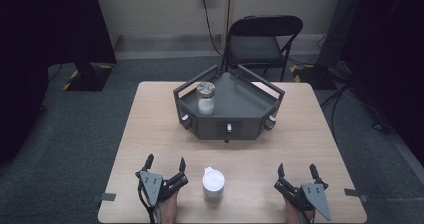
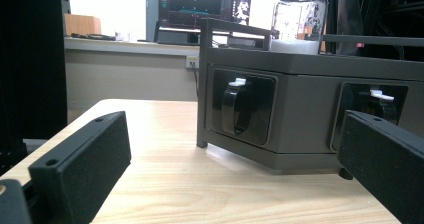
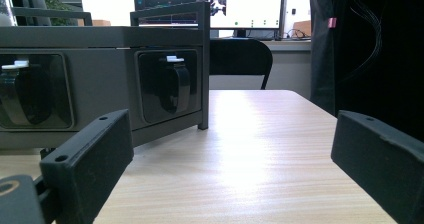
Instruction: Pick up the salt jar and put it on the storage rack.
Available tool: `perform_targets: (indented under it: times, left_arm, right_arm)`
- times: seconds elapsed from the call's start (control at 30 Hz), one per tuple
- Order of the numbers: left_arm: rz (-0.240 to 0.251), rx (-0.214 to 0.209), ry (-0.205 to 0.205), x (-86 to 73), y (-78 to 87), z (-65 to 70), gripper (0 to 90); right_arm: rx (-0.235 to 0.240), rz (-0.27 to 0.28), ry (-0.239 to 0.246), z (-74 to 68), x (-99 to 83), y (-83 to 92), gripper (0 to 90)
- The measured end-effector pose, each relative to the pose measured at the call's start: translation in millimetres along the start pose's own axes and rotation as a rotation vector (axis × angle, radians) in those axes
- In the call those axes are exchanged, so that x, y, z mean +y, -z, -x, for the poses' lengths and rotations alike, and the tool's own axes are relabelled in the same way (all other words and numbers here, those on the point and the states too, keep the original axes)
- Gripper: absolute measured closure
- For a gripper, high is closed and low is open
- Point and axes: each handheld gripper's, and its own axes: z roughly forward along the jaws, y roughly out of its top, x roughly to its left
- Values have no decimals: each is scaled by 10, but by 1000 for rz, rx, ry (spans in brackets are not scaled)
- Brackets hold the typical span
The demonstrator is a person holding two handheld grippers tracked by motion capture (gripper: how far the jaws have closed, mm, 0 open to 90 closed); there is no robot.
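White cup (image 1: 213,183) – between hand-held grippers, untouched

Glass jar (image 2: 299,19) on grey stand (image 2: 300,109): lid cut by top edge in left gripper view. Stand's right side cut by frame edge there; left side cut in right gripper view. Knob markings on stand front too small to read.

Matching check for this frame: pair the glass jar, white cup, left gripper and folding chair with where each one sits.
1. glass jar
2. white cup
3. left gripper
4. folding chair

a. behind the table's far edge
b. on the dark tray, left side
c. near table edge, left of the cup, jaws apart
d. between the two grippers

Pairs: 1-b, 2-d, 3-c, 4-a
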Motion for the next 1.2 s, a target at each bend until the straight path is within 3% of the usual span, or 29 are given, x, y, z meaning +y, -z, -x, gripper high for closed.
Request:
perform_targets:
  times: [0.27,0.47,0.6,0.77,0.93,1.2]
  left_arm:
    - [-6,-1,0,-45,-10,-14,1]
    - [-30,3,-21,-115,-24,-4,1]
    - [-31,-11,-9,-112,-23,-32,2]
    - [-38,-5,-69,-109,-34,25,2]
    - [-32,13,-63,-121,-27,51,2]
    - [-32,7,-63,-120,-27,39,2]
  right_arm:
    - [-2,0,0,-3,0,1,18]
    - [-2,0,0,-2,0,1,18]
    - [-2,0,0,-2,0,1,18]
    - [-2,0,0,-3,0,1,18]
    - [-4,0,1,-6,-1,2,18]
    - [-5,0,1,-8,-1,2,18]
